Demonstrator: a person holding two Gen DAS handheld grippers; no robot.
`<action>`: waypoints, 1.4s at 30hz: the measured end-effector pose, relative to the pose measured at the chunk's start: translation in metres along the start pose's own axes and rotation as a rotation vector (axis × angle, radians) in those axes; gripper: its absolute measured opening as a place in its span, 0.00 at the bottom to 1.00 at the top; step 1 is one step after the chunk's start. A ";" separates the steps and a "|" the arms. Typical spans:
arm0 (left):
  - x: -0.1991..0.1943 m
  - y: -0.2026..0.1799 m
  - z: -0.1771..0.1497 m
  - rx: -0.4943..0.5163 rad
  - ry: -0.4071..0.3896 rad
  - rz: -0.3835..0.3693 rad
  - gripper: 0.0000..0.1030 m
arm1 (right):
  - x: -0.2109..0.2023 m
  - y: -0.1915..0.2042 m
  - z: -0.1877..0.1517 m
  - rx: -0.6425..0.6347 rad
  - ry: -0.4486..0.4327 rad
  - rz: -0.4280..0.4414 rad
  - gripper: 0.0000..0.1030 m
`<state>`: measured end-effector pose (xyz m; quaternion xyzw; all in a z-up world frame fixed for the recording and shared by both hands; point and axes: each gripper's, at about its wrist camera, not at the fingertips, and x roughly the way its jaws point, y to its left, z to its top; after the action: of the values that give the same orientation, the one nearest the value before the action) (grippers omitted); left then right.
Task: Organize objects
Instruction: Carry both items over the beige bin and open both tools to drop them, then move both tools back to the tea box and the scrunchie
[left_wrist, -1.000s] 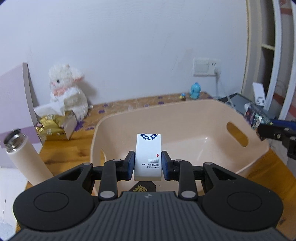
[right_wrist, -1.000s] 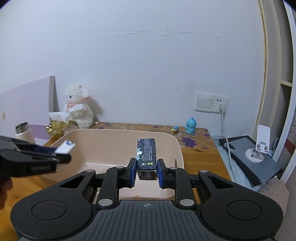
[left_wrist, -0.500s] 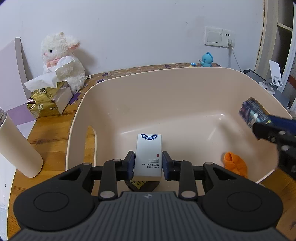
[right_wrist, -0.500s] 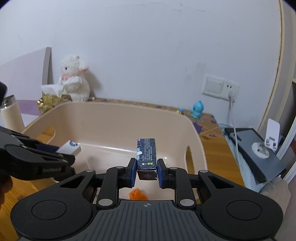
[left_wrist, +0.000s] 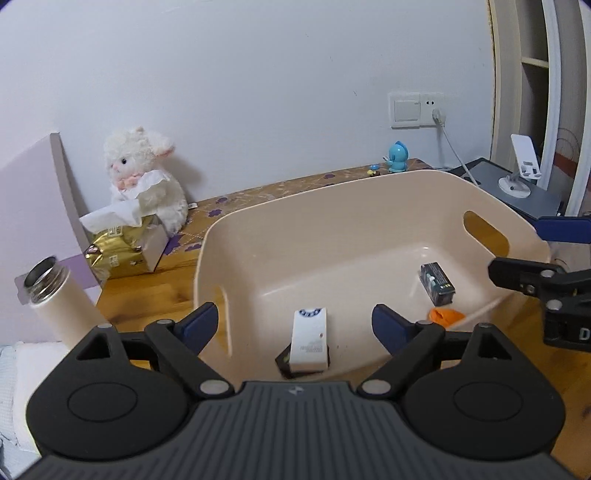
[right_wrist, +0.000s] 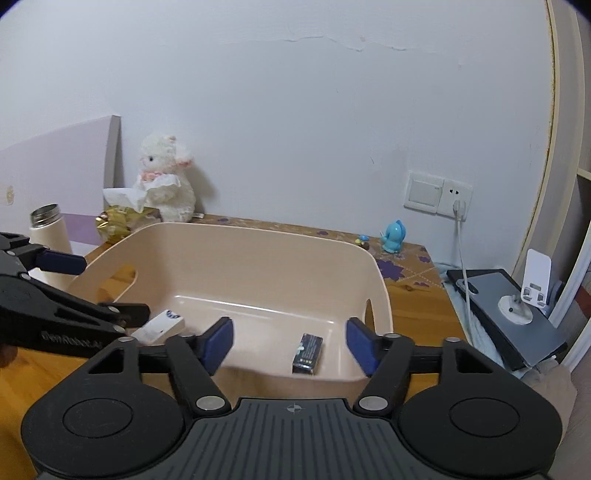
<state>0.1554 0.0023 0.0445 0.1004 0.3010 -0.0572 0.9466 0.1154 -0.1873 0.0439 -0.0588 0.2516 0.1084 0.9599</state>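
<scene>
The left gripper (left_wrist: 294, 325) is spread wide and holds nothing; just beyond it the white box (left_wrist: 309, 340) lies in the beige basin (left_wrist: 332, 206), leaning on a small dark item. The right gripper (right_wrist: 289, 341) is likewise spread and empty, with the dark box (right_wrist: 308, 353) resting on the basin floor near an orange scrap (left_wrist: 445, 316). Farther off on the wooden table (left_wrist: 155, 288) stand a white flask (left_wrist: 59, 299), a gold tissue pack (left_wrist: 122, 247) and a plush lamb (left_wrist: 144, 177).

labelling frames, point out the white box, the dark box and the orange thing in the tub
white box (left_wrist: 309, 341), left wrist view, printed top face
dark box (left_wrist: 437, 283), left wrist view, upper face
orange thing (left_wrist: 445, 316), left wrist view, middle
</scene>
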 end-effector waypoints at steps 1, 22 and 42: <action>-0.004 0.003 -0.002 -0.010 0.003 -0.010 0.90 | -0.005 0.000 -0.001 -0.005 -0.001 0.001 0.73; -0.020 0.008 -0.066 -0.121 0.170 -0.117 0.94 | -0.018 -0.009 -0.064 -0.044 0.170 0.015 0.86; 0.034 -0.012 -0.094 -0.131 0.320 -0.185 0.94 | 0.040 -0.014 -0.091 -0.001 0.272 0.056 0.87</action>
<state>0.1288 0.0099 -0.0524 0.0185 0.4585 -0.1077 0.8820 0.1099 -0.2093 -0.0541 -0.0665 0.3810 0.1262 0.9135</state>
